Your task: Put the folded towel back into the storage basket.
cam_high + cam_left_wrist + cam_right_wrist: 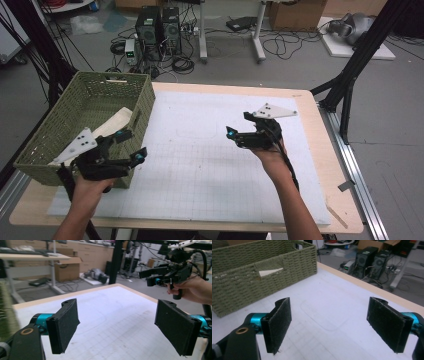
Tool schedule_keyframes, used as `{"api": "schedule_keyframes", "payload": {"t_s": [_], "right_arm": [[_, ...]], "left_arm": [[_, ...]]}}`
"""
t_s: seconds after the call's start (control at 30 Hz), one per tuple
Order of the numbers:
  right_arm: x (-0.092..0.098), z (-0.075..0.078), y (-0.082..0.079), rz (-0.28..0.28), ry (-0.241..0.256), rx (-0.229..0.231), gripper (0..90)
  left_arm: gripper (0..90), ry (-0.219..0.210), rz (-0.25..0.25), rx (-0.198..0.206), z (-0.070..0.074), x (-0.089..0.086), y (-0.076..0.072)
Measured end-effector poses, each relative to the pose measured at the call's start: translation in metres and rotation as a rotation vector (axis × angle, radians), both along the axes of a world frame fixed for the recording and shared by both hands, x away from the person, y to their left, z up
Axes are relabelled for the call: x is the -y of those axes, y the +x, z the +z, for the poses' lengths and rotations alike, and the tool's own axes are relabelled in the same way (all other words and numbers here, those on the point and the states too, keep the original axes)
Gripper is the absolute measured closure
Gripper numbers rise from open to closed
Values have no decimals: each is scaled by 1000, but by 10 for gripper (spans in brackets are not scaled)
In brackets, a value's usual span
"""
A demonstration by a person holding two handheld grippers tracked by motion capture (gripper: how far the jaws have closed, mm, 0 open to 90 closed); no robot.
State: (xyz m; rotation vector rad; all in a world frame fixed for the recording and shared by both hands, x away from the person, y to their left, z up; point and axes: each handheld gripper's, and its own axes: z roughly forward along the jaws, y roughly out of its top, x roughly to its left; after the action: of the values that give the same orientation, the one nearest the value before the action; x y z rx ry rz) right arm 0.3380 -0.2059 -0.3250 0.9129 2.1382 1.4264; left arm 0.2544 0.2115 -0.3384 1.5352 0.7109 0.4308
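A green woven basket [75, 125] stands at the table's left, with a white cloth [116, 122] lying inside it. My left gripper [131, 145] is open and empty, hovering just off the basket's near right corner. In the left gripper view its pads [63, 325] stand wide apart over the white mat [112, 312]. My right gripper [238, 125] is held above the middle of the mat, open and empty, and points left toward the basket [262, 272]. Through the basket's handle slot the cloth [270, 272] shows in the right gripper view. The left gripper view also catches the right gripper [170, 272] at the upper right.
A white gridded mat [210, 160] covers most of the wooden table [330, 165]. Behind the table on the floor are computer towers [160, 27], cables and cardboard boxes. Black frame legs [350, 75] rise at the right.
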Motion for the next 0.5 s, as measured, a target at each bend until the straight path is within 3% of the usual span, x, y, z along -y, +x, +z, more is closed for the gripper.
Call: {"api": "schedule_keyframes", "payload": {"t_s": [0.07,0.1,0.17,0.23,0.27,0.3,0.5], "right_arm": [[10,-1,-7,-17,6,10,184],[23,-2,-19,-36,7,19,184],[28,-2,-23,-44,3,27,183],[46,-5,-42,-72,-11,52,179],[46,-5,-42,-72,-11,52,179],[58,-8,-55,-97,-2,63,177],[87,-26,-85,-174,-4,72,172]], "left_arm": [[191,7,-4,12,-3,9,2],[185,12,-2,11,-3,13,3],[182,18,-12,1,-4,24,4],[170,24,-29,0,-4,33,4],[170,32,-41,-2,-5,40,5],[170,37,-47,-2,-6,44,5],[173,37,-76,-4,-18,66,11]]}}
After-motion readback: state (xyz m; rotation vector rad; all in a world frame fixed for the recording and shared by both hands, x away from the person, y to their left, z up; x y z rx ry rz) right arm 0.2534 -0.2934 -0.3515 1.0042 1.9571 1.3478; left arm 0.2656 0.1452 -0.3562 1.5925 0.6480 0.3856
